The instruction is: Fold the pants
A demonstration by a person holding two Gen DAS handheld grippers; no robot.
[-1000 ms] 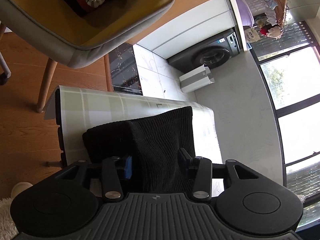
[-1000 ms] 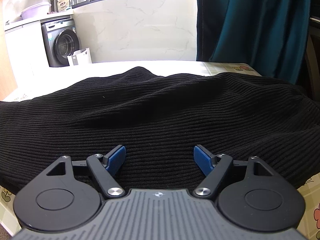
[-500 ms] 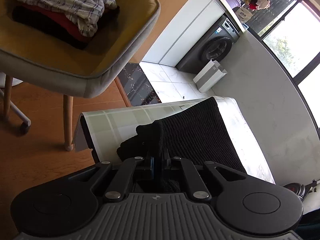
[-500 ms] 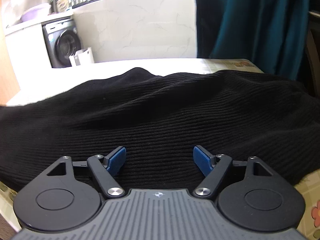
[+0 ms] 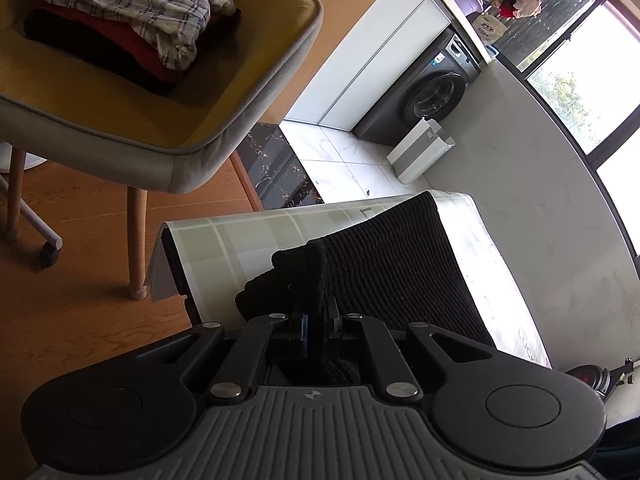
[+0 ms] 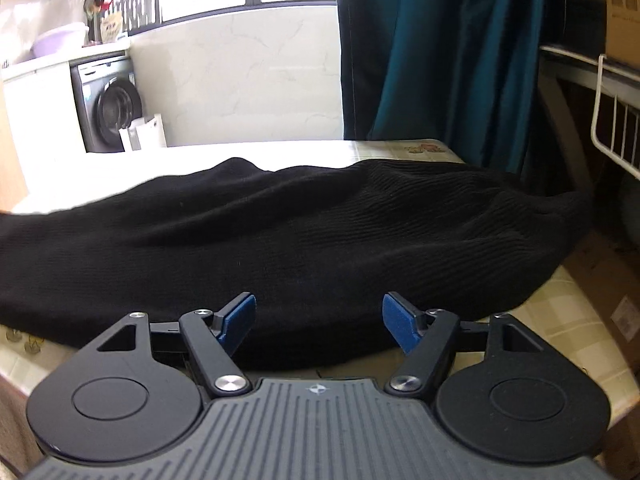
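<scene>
Black ribbed pants (image 6: 280,232) lie across the table (image 6: 568,304), which has a pale checked cover. In the left wrist view the pants (image 5: 400,264) stretch away along the table. My left gripper (image 5: 314,320) is shut on a bunched fold of the pants near the table's end and holds it up. My right gripper (image 6: 318,316) is open, its blue pads on either side of the near edge of the pants, with nothing held between them.
A yellow chair (image 5: 224,92) with a pile of folded clothes (image 5: 132,20) stands left of the table end. A washing machine (image 5: 432,96) and a white bin (image 5: 420,152) stand beyond. A teal curtain (image 6: 440,48) and a white wire rack (image 6: 616,120) are at the right.
My left gripper has closed on a fold of the pants and lifted it, turning toward the chair. My right gripper has backed off a little toward the pants' near edge, still open.
</scene>
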